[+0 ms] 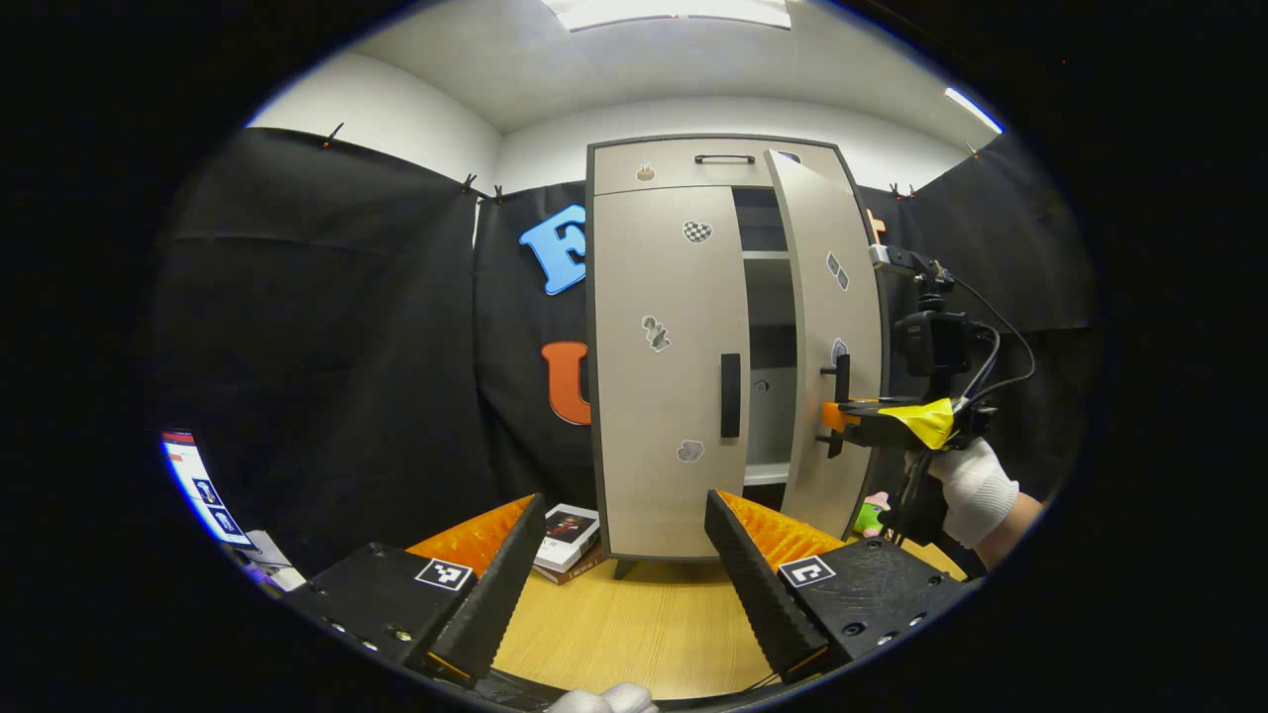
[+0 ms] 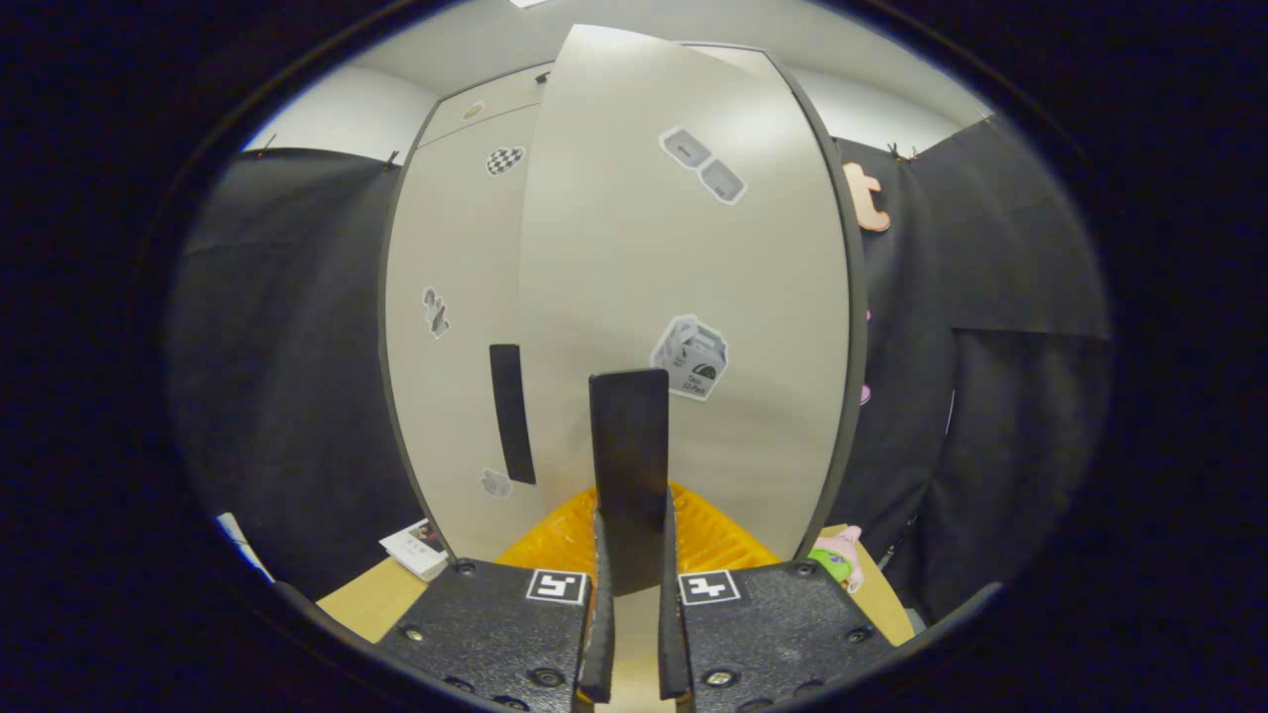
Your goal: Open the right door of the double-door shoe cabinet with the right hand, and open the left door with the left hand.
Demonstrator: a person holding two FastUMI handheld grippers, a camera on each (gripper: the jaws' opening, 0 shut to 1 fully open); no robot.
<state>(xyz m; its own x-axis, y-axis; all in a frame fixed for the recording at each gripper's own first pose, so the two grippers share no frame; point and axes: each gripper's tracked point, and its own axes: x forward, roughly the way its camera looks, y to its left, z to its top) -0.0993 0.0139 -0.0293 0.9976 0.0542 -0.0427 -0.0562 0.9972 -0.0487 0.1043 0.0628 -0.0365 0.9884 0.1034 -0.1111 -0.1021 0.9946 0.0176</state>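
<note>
A booth hung with black cloth under a white ceiling enclosed a wooden worktop [image 1: 634, 619], and on it stood the tall shoe cabinet [image 1: 684, 158], its long axis upright and its front turned toward the left gripper view. The left door [image 1: 664, 376] lay flat and closed, its dark vertical handle [image 1: 730, 395] near the inner edge, untouched. The right door [image 1: 827, 347] hung partly swung out on its outer hinge, its free edge angled toward the person, so that shelves showed in the gap between the two doors. In the right gripper view that door [image 2: 684, 297] rose close ahead, and its black handle [image 2: 629, 465] ran upright between the fingers of the right gripper [image 2: 630, 614], which were narrowed onto it from both sides (a grip that suits pulling the door along its arc, judging by the task). From the left gripper view the right gripper [image 1: 830, 421] sat level at the door's handle, carried by a white-gloved hand [image 1: 976, 485]. The left gripper [image 1: 619, 584] hovered low over the worktop with its fingers spread wide and holding nothing, roughly facing the closed door, probably waiting its turn. A small stack of books [image 1: 567, 540] lay beside the cabinet's foot, and a little green and pink toy [image 1: 872, 515] sat at its right.
</note>
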